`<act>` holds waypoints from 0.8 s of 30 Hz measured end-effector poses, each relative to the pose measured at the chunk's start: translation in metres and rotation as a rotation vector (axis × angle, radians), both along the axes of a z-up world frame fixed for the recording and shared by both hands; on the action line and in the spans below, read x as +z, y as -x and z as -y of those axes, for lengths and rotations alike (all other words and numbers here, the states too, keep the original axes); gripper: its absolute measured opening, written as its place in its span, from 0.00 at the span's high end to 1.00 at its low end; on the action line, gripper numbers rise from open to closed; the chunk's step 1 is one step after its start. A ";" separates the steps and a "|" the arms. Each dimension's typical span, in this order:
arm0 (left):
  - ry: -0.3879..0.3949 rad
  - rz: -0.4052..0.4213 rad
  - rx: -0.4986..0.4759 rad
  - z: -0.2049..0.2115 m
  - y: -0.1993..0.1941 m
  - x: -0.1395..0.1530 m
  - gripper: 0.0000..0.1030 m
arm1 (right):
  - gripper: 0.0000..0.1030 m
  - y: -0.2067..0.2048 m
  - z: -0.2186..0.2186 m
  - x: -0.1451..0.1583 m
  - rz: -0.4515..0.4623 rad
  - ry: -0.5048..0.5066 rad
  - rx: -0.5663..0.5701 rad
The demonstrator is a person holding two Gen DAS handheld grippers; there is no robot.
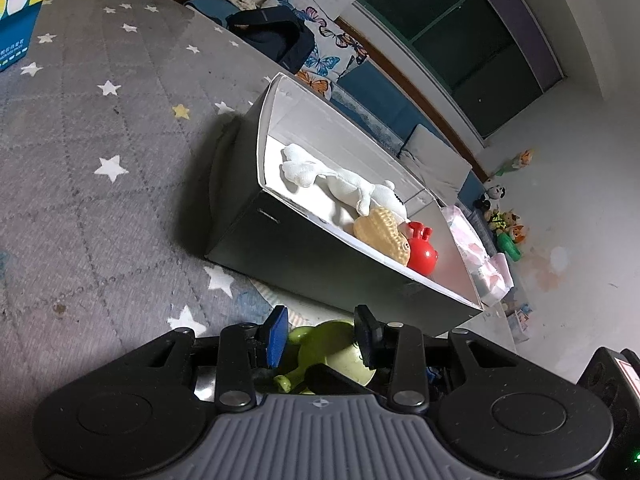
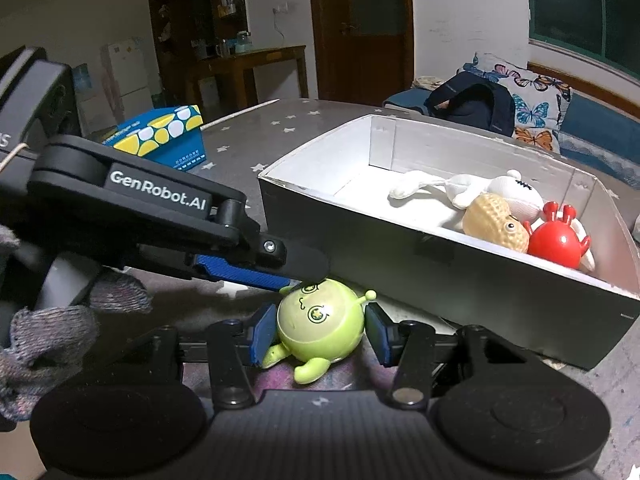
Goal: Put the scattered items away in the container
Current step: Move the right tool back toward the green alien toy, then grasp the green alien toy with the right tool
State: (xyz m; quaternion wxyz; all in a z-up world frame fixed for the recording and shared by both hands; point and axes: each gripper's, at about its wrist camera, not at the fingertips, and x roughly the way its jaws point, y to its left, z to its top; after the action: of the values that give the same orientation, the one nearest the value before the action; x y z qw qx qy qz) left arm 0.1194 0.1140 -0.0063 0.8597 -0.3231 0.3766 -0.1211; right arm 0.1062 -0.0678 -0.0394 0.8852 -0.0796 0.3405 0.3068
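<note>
A green round toy point(image 2: 320, 324) lies on the grey star mat in front of the box point(image 2: 472, 280). My right gripper point(image 2: 318, 330) is open with the toy between its blue pads; the left pad looks close to touching it. My left gripper point(image 1: 322, 334) is open just above the same green toy point(image 1: 336, 344); in the right wrist view its fingers point(image 2: 248, 272) reach in from the left over the toy's top. The box point(image 1: 320, 264), dark outside and white inside, holds a white plush point(image 1: 344, 184), a tan peanut toy point(image 1: 384, 236) and a red crab toy point(image 1: 422, 254).
A blue and yellow tissue box point(image 2: 160, 136) stands at the back left on the mat point(image 1: 100, 140). A dark backpack point(image 2: 472, 100) and butterfly cushion point(image 2: 532, 108) lie on the sofa behind. A pink pack point(image 1: 480, 260) sits beyond the box. Toys point(image 1: 504, 220) lie on the floor.
</note>
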 end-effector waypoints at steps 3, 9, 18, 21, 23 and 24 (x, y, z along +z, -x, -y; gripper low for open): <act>0.001 0.002 0.005 0.000 0.004 -0.001 0.63 | 0.52 0.003 -0.002 -0.001 0.009 0.011 0.005; -0.020 0.007 0.005 0.000 0.007 0.001 0.62 | 0.53 0.007 -0.005 0.000 0.009 0.013 0.036; -0.061 0.015 -0.004 0.007 0.018 0.006 0.63 | 0.53 0.015 -0.001 -0.001 -0.008 -0.017 0.045; -0.084 0.021 -0.010 0.012 0.021 0.011 0.63 | 0.53 0.019 0.001 0.001 -0.009 -0.024 0.051; -0.102 0.031 -0.014 0.015 0.023 0.015 0.63 | 0.53 0.021 0.002 0.003 -0.007 -0.030 0.054; -0.109 0.037 -0.018 0.017 0.024 0.017 0.63 | 0.53 0.022 0.003 0.005 -0.006 -0.034 0.055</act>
State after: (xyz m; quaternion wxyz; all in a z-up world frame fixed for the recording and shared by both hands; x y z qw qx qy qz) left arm 0.0951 0.0971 0.0103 0.8817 -0.2701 0.3697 -0.1139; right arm 0.0844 -0.0706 -0.0348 0.8766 -0.0730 0.3357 0.3369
